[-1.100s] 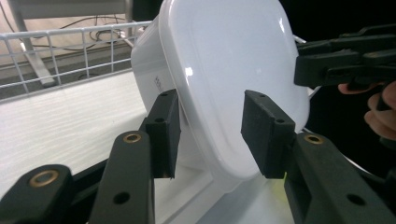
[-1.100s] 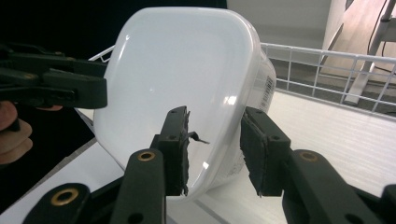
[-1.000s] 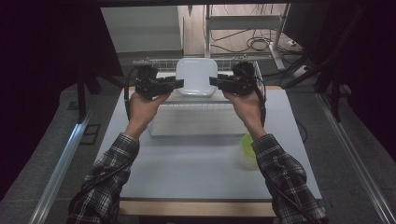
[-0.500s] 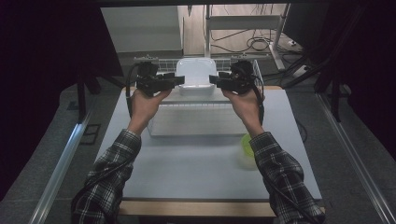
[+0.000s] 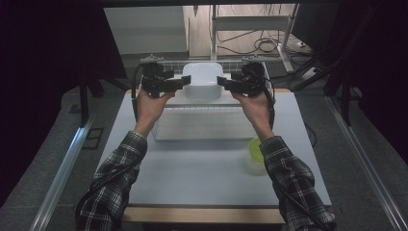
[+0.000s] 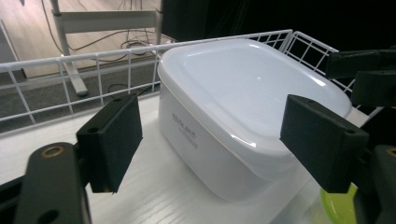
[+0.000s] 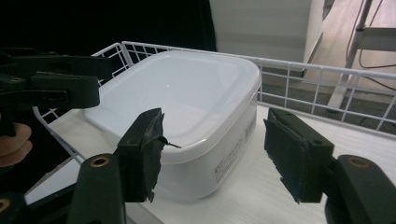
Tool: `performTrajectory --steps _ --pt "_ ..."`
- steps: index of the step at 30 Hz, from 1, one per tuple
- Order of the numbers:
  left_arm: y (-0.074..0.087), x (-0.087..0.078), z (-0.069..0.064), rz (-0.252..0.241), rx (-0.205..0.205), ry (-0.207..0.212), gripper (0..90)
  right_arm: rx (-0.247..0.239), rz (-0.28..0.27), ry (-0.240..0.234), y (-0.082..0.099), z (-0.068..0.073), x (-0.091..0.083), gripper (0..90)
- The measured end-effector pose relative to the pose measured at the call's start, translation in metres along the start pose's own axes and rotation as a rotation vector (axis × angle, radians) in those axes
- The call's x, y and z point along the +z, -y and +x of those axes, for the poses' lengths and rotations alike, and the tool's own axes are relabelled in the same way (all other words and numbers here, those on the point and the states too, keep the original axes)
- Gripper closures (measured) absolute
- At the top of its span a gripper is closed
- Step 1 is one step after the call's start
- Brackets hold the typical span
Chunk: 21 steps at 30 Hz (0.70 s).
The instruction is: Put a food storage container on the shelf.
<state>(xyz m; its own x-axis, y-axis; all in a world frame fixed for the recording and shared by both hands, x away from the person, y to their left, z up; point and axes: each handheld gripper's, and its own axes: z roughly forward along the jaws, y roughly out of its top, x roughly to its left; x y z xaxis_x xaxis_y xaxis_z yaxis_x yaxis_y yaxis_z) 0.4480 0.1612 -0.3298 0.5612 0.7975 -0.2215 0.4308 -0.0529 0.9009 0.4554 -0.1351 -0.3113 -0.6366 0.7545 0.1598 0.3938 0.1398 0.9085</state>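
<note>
White plastic lidded box (image 5: 203,81) sits on the top shelf of the wire rack (image 5: 202,111), at 12 o'clock on the table (image 5: 202,178), just inside the rack's back rail. I hold left gripper (image 5: 185,82) at the box's 9 o'clock side and right gripper (image 5: 222,82) at its 3 o'clock side, both level with the lid rim

Both sets of jaws have just been opening. In the left gripper view the pads (image 6: 112,140) stand apart with the box corner in the gap, no contact that I can see. Same in the right gripper view: pads (image 7: 142,151) spread, box edge between them, not pinched. So both grippers are released, nothing held; box (image 6: 243,116) rests on the shelf by its own weight

Risks from here, my read:
- pulling back with a pad tip caught under the lid lip would drag the box toward the shelf's front edge or pop the lid
- uneven retreat, one side first, could twist the box against the rear wire
- right jaw has a frayed bit on its pad, could snag the rim
- green bowl (image 5: 256,150) sits at 4 o'clock by my right sleeve; dropping that arm carelessly could knock it off the table

Back out level and clear the rim first
</note>
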Motion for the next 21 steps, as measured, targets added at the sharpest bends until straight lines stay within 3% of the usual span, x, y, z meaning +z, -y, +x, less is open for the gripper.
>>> performTrajectory --steps 3,8,12,15,21 --pt "0.004 -0.006 -0.001 -0.018 -0.006 0.025 17.0 0.013 0.010 -0.029 0.002 -0.001 -0.002 33.6" --pt "0.008 -0.012 -0.003 -0.002 0.009 0.058 9.4 0.008 0.013 -0.050 0.007 0.000 -0.006 29.7" --pt "0.015 -0.020 -0.007 0.002 0.047 0.080 6.8 0.001 0.007 -0.076 0.011 0.000 -0.011 26.3" --pt "0.022 -0.028 -0.010 0.003 0.083 0.104 5.7 -0.032 0.011 -0.094 0.014 0.002 -0.015 22.2" --pt "0.033 -0.039 -0.013 -0.010 0.108 0.114 5.0 -0.058 0.013 -0.113 0.021 0.007 -0.022 17.7"
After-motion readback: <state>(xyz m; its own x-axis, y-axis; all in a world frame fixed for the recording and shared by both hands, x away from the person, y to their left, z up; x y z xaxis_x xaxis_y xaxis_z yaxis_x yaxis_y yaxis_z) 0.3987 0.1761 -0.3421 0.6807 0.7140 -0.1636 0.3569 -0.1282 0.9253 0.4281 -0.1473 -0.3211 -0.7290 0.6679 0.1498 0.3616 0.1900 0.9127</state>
